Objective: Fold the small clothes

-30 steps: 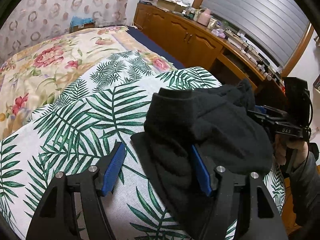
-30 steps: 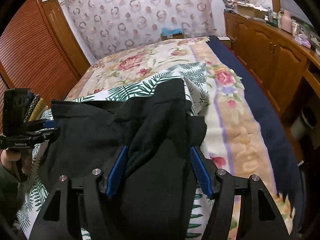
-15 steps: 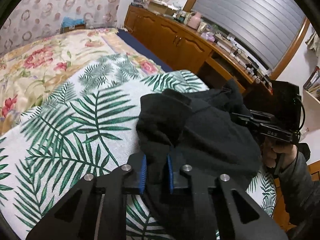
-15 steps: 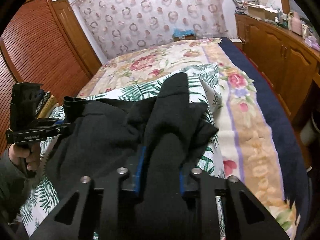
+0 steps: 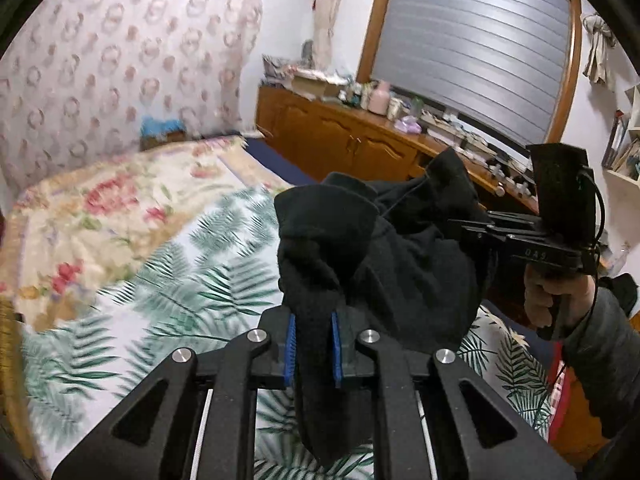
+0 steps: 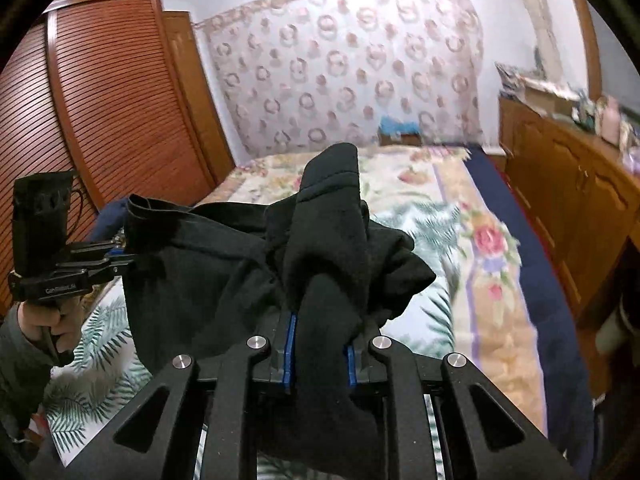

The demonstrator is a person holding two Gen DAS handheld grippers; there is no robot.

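We count one black garment (image 5: 404,264), two tools, left (image 5: 314,346) and right (image 6: 319,354), and one bed (image 5: 120,216).

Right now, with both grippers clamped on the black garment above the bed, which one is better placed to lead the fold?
Neither clearly. The left gripper and right gripper each pinch an edge of the black garment, bunched between them; probably both move together.

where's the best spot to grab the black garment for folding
By its near edge, at two spaced points, coming in low from the near side. The black garment hangs bunched from just such pinches in the left tool and right tool, clear of the bed.
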